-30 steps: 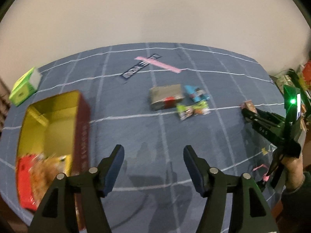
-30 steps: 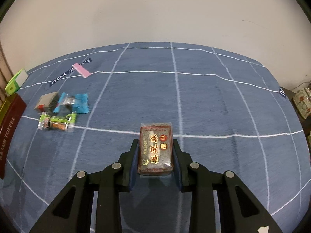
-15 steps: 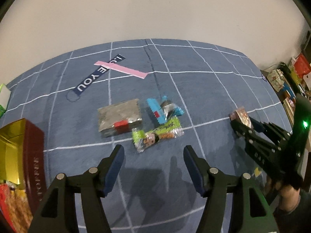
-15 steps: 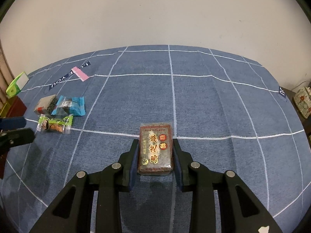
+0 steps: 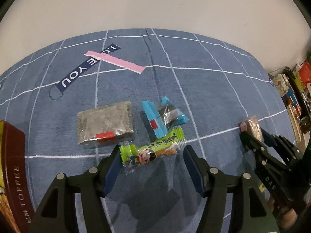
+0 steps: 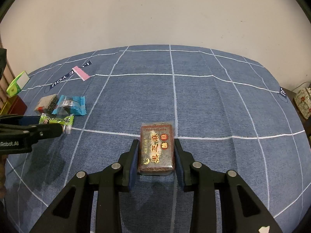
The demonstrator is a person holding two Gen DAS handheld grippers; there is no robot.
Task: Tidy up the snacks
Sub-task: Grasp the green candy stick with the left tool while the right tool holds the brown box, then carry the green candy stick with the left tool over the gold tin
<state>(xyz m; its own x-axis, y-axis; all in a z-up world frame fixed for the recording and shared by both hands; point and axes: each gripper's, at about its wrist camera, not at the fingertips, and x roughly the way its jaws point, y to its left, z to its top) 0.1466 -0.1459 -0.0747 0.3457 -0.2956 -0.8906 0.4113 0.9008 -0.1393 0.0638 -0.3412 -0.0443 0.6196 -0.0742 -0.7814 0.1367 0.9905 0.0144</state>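
Right wrist view: the brown sesame-cake packet (image 6: 157, 149) lies flat on the blue grid cloth (image 6: 213, 101), between the pads of the right gripper (image 6: 156, 155). Its jaws are opening, the pads just beside the packet's long sides; whether they still press on it cannot be told. Gold Chinese characters and two red round seals show on the packet face. Left wrist view: the left gripper (image 5: 150, 162) stands about half open, grasping nothing, its fingertips either side of the green cartoon snack packet (image 5: 153, 151), which lies on the cloth; contact cannot be told. Just beyond lie a blue wrapper (image 5: 155, 120) with a red label and a grey clear packet (image 5: 105, 124) with a red tag, the blue one overlapping the green. Further back, a navy strap (image 5: 85, 68) reads "LOVE YOU", partly covered by a pink strip (image 5: 116, 61). At the left edge a dark red box (image 5: 14, 167) reads "TOFFEE". A light green box (image 6: 16, 85) sits at the cloth's far left corner. Cluttered shelves (image 5: 291, 97) stand off the right edge.
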